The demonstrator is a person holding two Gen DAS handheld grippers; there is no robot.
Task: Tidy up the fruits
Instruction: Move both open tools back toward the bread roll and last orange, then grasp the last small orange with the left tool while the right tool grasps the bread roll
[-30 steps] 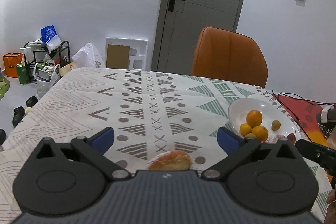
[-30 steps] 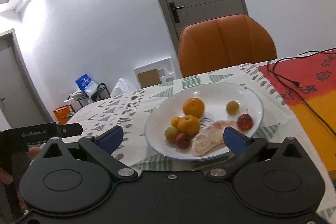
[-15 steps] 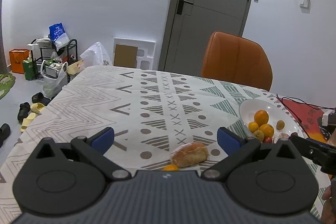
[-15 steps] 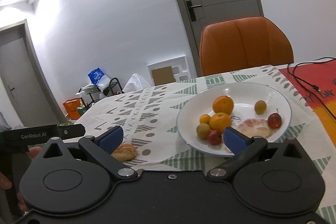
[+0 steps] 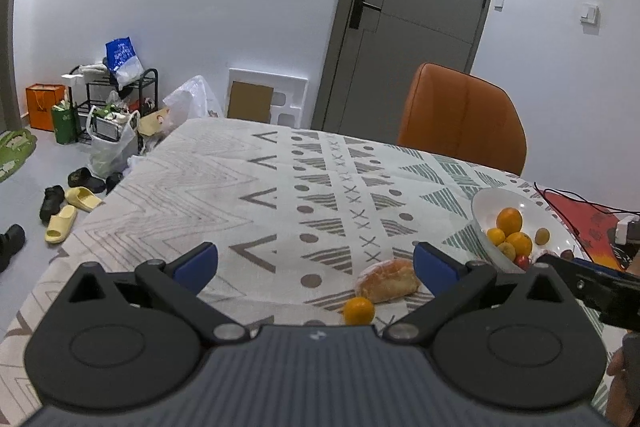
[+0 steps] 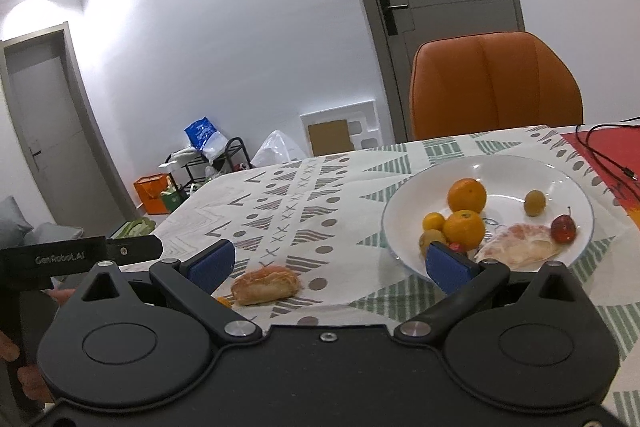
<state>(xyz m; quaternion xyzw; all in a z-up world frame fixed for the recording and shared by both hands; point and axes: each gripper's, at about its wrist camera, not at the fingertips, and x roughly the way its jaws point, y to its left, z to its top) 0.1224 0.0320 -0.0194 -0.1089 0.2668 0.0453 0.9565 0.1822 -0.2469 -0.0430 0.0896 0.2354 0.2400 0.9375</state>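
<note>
A white plate (image 6: 568, 183) on the patterned tablecloth holds several fruits: oranges (image 6: 466, 195), a green fruit (image 6: 535, 203), a red fruit (image 6: 563, 229) and a peeled pomelo piece (image 6: 520, 251). The plate also shows in the left wrist view (image 5: 486, 203). A bread roll (image 6: 265, 285) lies on the cloth left of the plate, also in the left wrist view (image 5: 387, 281). A small orange (image 5: 359, 311) lies just in front of the roll. My left gripper (image 5: 316, 263) is open and empty above the cloth. My right gripper (image 6: 330, 263) is open and empty, near the plate's front edge.
An orange chair (image 5: 460, 119) stands behind the table. A red mat with a black cable (image 6: 604, 155) lies at the right. Bags, a rack (image 5: 116, 99) and shoes are on the floor at the left. The left gripper's body (image 6: 72, 257) shows at the right view's left.
Both grippers have drawn back and up from the table. The roll, the small orange and more of the cloth have come into view. Both stay open.
</note>
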